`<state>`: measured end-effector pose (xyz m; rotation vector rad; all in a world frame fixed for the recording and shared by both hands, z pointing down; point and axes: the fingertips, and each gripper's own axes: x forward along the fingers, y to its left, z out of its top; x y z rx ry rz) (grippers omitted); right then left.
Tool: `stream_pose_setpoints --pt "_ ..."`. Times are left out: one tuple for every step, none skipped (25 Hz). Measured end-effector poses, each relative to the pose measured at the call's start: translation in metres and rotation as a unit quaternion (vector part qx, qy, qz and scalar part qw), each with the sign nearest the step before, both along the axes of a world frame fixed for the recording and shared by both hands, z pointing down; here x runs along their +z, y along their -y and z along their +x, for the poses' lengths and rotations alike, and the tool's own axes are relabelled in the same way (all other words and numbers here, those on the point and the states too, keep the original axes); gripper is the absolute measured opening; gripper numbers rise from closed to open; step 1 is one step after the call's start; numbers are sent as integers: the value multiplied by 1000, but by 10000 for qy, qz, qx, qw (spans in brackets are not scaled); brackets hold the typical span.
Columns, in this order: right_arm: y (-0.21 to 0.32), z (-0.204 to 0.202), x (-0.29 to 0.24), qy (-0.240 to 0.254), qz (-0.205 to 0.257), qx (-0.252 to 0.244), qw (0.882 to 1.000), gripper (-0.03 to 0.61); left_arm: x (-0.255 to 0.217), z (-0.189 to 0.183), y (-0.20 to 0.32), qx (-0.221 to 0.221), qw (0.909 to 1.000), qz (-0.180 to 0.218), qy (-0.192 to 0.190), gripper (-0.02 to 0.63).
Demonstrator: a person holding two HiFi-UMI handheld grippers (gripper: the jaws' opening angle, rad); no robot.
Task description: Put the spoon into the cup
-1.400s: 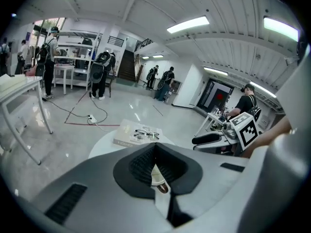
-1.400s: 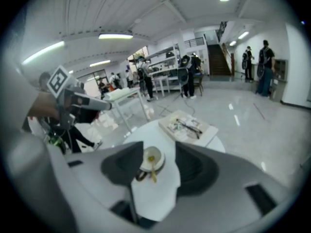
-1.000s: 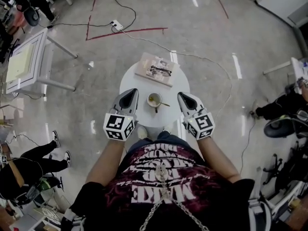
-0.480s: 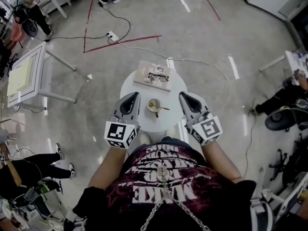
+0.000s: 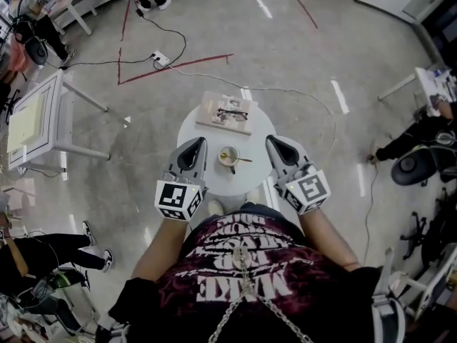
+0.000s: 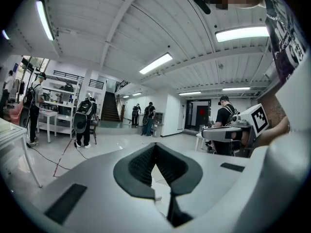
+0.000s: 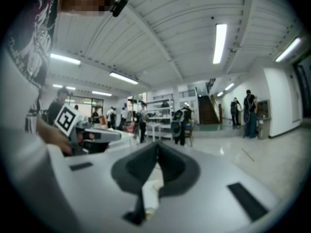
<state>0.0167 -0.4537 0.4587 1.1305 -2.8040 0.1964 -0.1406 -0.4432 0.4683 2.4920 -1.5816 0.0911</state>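
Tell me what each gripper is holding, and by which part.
Nothing is held. The left gripper and the right gripper are both shut and empty; the spoon rests in the cup, handle sticking out over its rim.

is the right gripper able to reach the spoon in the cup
Probably yes: the spoon handle sticks out of the cup toward the right gripper, nothing between them, though its jaws are shut.

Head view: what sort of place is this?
Likely an open lab or workshop hall, not a home: glossy floor marked with red tape, a power strip lying on it, and a white workbench at the side.
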Motion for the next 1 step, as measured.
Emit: stream_pose_setpoints --pt "-1 -1 0 -1 -2 8 10000 34 0 -1 -1 10 10000 -2 -4 31"
